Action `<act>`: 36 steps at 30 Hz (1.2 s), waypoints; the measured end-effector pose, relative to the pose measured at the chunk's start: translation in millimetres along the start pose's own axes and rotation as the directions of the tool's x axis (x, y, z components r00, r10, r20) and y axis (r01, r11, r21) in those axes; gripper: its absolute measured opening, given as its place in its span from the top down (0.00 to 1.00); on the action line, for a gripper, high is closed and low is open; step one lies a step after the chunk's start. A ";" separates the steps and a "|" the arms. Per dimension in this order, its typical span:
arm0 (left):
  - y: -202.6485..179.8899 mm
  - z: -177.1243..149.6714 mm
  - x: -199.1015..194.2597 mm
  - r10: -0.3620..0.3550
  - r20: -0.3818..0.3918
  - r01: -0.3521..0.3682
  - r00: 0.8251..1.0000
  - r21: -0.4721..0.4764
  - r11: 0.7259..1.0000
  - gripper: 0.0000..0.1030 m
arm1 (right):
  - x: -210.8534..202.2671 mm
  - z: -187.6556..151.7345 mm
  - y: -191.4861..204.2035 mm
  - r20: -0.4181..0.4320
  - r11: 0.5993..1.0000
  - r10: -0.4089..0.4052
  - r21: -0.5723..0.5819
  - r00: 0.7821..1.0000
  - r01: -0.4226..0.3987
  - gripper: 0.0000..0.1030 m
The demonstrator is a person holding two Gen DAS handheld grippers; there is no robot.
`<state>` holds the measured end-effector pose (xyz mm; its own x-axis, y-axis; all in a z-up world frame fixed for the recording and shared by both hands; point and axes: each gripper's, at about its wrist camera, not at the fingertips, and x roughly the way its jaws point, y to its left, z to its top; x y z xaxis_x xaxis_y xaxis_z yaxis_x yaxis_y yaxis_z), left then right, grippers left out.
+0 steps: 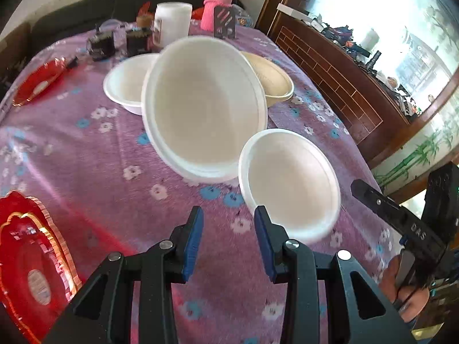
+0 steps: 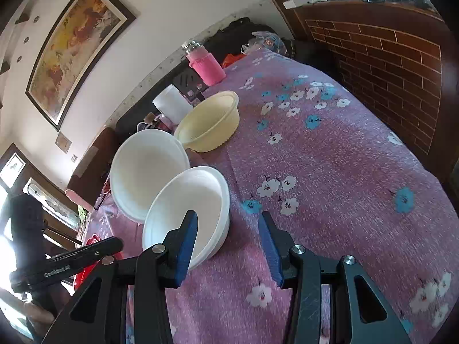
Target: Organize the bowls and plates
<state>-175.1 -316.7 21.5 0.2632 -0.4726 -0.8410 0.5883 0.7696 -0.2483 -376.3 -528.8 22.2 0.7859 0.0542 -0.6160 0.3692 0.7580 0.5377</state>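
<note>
My left gripper hangs open over the purple flowered cloth with nothing between its blue pads. Ahead of it stands a stack of large white bowls, and a small white bowl sits just right of the pads. A second small white bowl and a cream bowl stand behind the stack. My right gripper is open beside the small white bowl. Its left finger crosses in front of that bowl, and no pad presses on it. The large white bowl and cream bowl lie beyond.
Two red plates lie at the table's left side. A white cup, a pink bottle and dark jars crowd the back edge. A brick-patterned wooden cabinet borders the right side.
</note>
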 end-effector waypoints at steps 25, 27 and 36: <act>8.6 -54.8 -29.2 0.045 0.067 -0.048 0.997 0.038 0.998 0.88 | 5.9 -48.9 53.6 -0.102 0.986 0.125 -0.098 0.987 -0.135 0.90; 18.2 -65.6 -35.0 0.055 0.071 -0.056 0.996 0.022 0.998 0.88 | 9.0 -53.9 61.3 -0.115 0.984 0.130 -0.108 0.985 -0.143 0.90; 50.7 -80.9 -74.3 0.067 0.146 -0.064 0.987 -0.026 0.998 0.87 | 9.5 -63.7 111.6 -0.131 0.966 0.147 -0.194 0.980 -0.171 0.90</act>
<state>-226.6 -207.8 32.5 0.4110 -0.4773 -0.7767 0.5498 0.8094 -0.2065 -359.2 -402.4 39.7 0.7597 0.2498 -0.6004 0.1261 0.8492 0.5129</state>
